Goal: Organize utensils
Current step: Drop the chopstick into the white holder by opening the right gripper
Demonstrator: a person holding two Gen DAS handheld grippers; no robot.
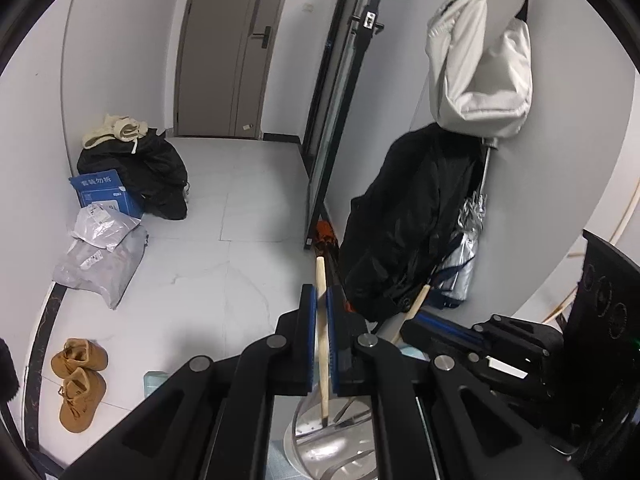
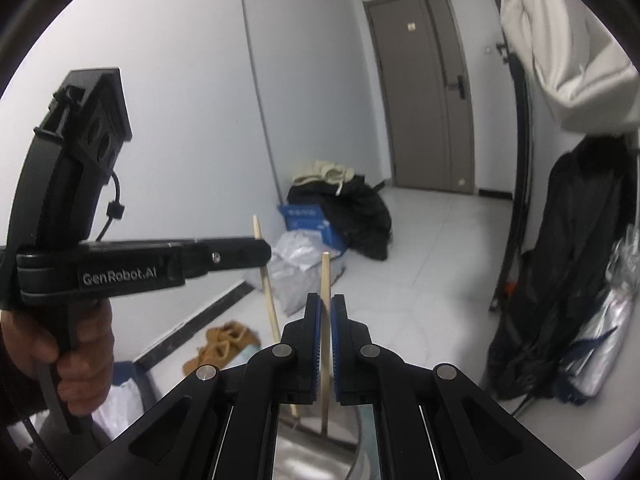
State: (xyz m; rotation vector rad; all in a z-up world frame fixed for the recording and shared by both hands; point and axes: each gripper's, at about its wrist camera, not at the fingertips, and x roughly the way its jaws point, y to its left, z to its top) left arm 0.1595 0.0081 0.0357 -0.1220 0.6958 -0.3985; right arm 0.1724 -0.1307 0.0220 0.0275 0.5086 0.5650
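Note:
My left gripper (image 1: 320, 300) is shut on a pale wooden chopstick (image 1: 322, 344) that stands upright, its lower end inside a shiny metal utensil holder (image 1: 320, 444) below the jaws. A second wooden stick (image 1: 412, 310) leans to the right, held by my right gripper (image 1: 452, 330). In the right wrist view my right gripper (image 2: 325, 312) is shut on an upright chopstick (image 2: 325, 276) whose lower end is in the metal holder (image 2: 296, 450). My left gripper (image 2: 264, 250) comes in from the left, shut on the other chopstick (image 2: 267, 288).
Brown boots (image 1: 78, 380) lie on the white tiled floor at left. Grey parcels (image 1: 100, 256), a blue box (image 1: 106, 194) and dark clothes (image 1: 148, 176) sit by the far wall. A black coat (image 1: 404, 224) and white bag (image 1: 480, 64) hang at right. A closed door (image 1: 236, 48) is ahead.

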